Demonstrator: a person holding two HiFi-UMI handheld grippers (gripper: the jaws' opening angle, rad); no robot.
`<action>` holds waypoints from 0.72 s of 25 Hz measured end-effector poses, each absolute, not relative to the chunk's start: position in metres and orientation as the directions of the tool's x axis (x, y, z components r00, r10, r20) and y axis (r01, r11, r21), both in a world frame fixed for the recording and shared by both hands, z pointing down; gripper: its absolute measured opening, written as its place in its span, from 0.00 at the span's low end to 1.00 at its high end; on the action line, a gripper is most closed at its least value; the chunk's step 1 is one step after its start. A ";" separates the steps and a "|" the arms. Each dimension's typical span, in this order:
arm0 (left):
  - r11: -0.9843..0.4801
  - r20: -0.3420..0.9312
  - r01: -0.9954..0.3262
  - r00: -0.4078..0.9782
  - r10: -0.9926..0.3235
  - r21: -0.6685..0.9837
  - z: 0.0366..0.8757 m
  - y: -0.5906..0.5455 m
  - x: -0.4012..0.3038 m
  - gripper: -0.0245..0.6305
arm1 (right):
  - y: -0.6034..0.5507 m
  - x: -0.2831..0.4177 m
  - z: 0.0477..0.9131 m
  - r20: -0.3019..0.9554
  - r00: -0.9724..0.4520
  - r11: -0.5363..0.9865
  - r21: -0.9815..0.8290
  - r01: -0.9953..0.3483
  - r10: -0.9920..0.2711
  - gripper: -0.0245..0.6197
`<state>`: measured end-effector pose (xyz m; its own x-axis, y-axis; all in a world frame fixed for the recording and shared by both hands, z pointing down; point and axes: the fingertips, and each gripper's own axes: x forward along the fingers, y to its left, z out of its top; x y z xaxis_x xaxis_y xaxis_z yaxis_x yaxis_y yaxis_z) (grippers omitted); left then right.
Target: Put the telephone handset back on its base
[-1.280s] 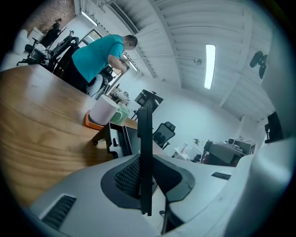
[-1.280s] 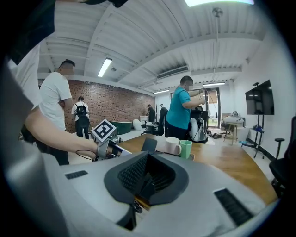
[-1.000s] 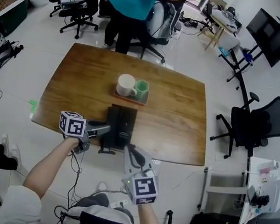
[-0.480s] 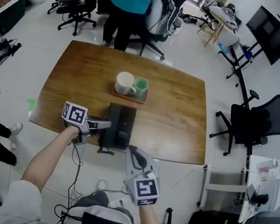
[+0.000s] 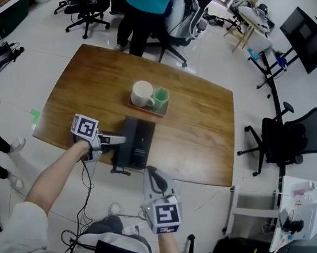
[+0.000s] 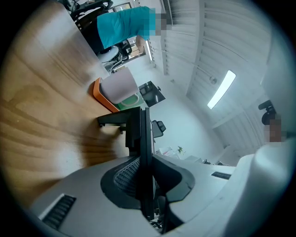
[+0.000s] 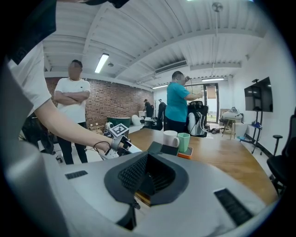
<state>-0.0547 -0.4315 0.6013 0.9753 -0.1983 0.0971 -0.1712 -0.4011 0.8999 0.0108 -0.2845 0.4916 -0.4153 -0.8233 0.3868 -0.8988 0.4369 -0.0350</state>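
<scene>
The black telephone base [image 5: 142, 144] sits at the front edge of the wooden table [image 5: 203, 135]. Its handset [image 5: 125, 143] lies along the base's left side; I cannot tell whether it is seated. My left gripper [image 5: 119, 141] reaches in from the left and is shut on the handset. In the left gripper view the handset [image 6: 144, 143] shows edge-on, clamped between both pads. My right gripper [image 5: 153, 177] hovers just off the table's front edge, below the telephone, open with nothing between its jaws. The right gripper view shows the telephone [image 7: 163, 149] ahead.
A white mug [image 5: 143, 95] and a green cup [image 5: 160, 99] stand on an orange tray [image 5: 148, 110] behind the telephone. A coiled cord [image 5: 119, 170] hangs off the front edge. A person in teal [image 5: 146, 0] stands beyond the table; office chairs [image 5: 296, 135] surround it.
Both grippers and the telephone have stayed almost still. A bystander's legs at the left edge have shifted away.
</scene>
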 end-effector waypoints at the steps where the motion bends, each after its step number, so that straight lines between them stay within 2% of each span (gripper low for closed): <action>1: -0.416 0.091 -0.166 0.977 -0.194 0.894 0.602 -0.433 -0.055 0.14 | -0.285 0.010 0.492 0.389 -0.416 0.438 -0.035 -0.898 -0.822 0.05; 4: -0.494 0.078 -0.158 0.981 -0.178 0.855 0.599 -0.436 -0.055 0.15 | -0.285 0.008 0.494 0.393 -0.422 0.446 -0.033 -0.895 -0.817 0.05; 9: -0.525 0.058 -0.147 0.981 -0.184 0.838 0.595 -0.435 -0.054 0.16 | -0.285 0.007 0.497 0.400 -0.429 0.453 -0.039 -0.891 -0.810 0.05; 18: -0.503 0.029 -0.166 0.963 -0.270 0.848 0.591 -0.440 -0.061 0.17 | -0.282 0.007 0.497 0.400 -0.435 0.457 -0.045 -0.889 -0.807 0.05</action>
<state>-0.0615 -0.4403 0.5905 0.9625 -0.2697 0.0289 -0.1665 -0.5032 0.8480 0.0069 -0.2817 0.4968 -0.4347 -0.8070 0.3997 -0.8886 0.4565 -0.0445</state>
